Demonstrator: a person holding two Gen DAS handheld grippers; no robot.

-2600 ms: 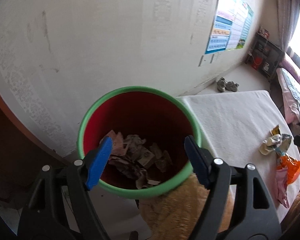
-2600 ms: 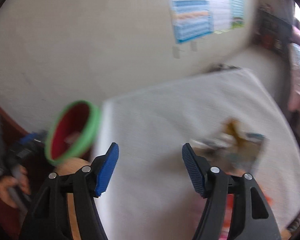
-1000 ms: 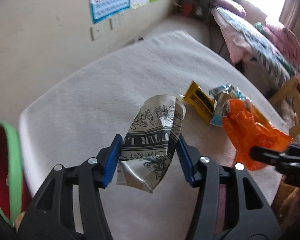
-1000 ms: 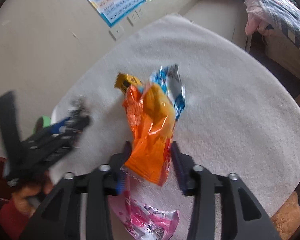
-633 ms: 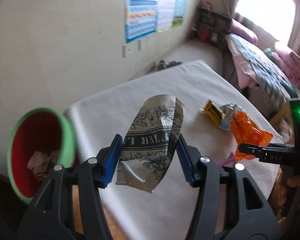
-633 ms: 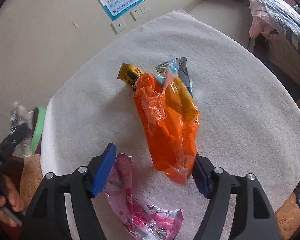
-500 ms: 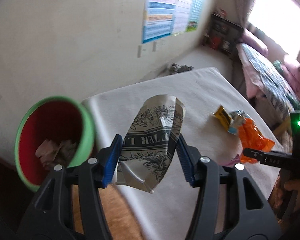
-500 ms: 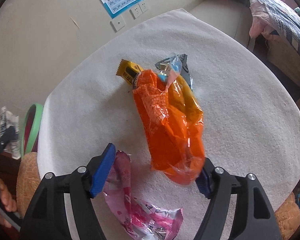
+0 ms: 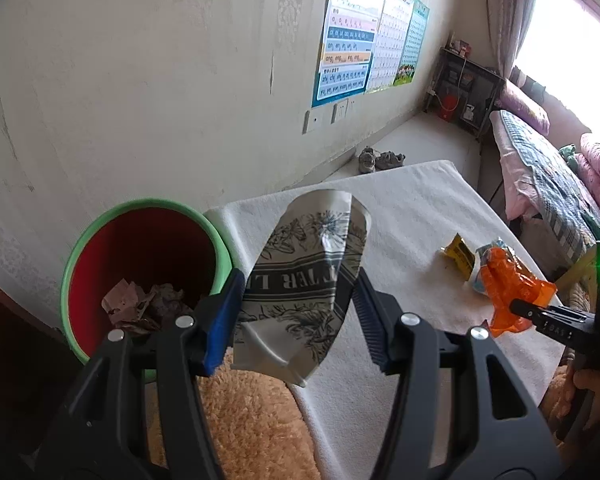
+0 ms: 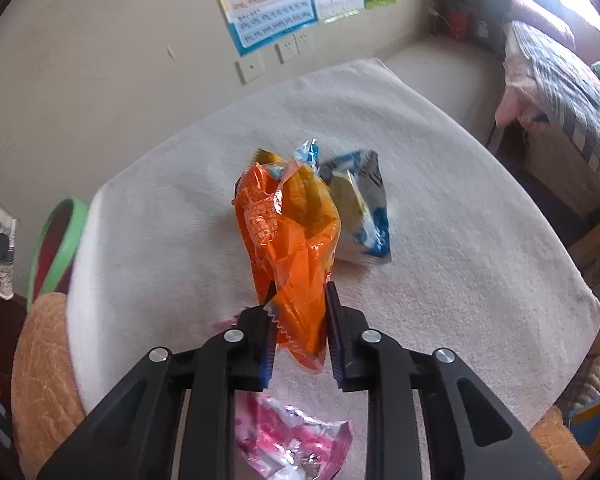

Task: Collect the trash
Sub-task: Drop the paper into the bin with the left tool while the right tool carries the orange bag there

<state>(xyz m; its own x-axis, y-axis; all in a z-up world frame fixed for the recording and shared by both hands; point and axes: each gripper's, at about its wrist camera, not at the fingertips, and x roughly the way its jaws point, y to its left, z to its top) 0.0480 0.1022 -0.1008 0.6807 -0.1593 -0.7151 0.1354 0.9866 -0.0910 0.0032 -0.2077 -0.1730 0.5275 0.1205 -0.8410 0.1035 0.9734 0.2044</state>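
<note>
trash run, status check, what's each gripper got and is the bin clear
Left gripper shut on silver wrapper, beside red bin. Right gripper shut on orange bag. Bin mouth unobstructed.

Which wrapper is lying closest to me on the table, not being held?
The pink wrapper, under the right gripper; the blue-white wrapper lies farther away.

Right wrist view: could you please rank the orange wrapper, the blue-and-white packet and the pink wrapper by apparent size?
1. orange wrapper, though held close to the camera in the right gripper, which inflates it.
2 and 3. blue-and-white packet and pink wrapper: both partly hidden, so unranked.
</note>
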